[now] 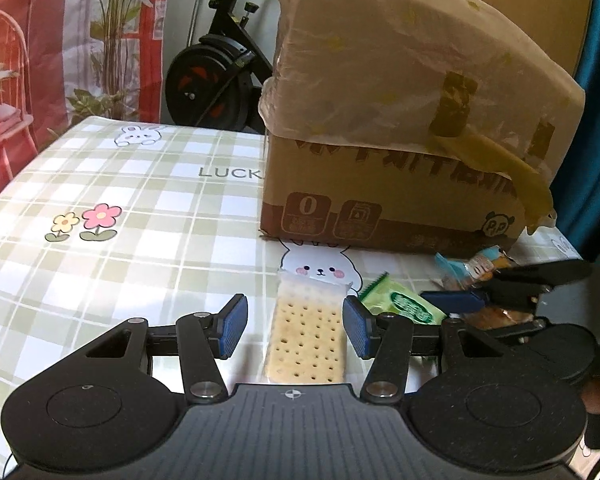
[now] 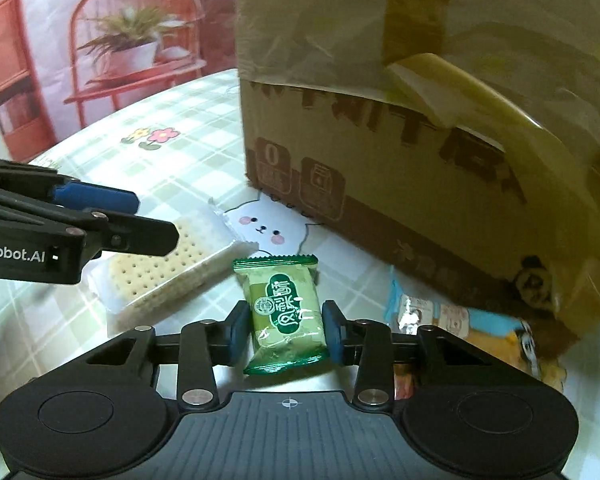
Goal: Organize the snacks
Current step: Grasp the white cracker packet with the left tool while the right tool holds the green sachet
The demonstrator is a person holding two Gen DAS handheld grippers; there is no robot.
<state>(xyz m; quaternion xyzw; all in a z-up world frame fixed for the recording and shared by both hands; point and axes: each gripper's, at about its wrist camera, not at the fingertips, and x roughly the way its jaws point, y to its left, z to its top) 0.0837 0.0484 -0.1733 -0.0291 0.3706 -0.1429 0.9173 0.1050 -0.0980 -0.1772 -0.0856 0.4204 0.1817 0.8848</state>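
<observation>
Pads of the right gripper sit against both sides of the green snack packet, the jaws narrowed to the packet's width, so it looks gripped or on the point of it; the packet lies on the checked tablecloth just in front of the cardboard box. Beside it on the right lie more wrapped snacks, close under the box's front wall. To the left, the left gripper hovers with its jaws partly open, a blue pad on either side of the long cracker packet, which lies flat between them; a gap shows at each pad, so nothing is held there. The cracker packet and the green packet lie near each other, corner to corner.

The step in hand seems to be picking up the snacks, one per hand. Next, the right hand would need a firm pinch and a straight lift; the left must close on the crackers gently, since they could crack.
</observation>
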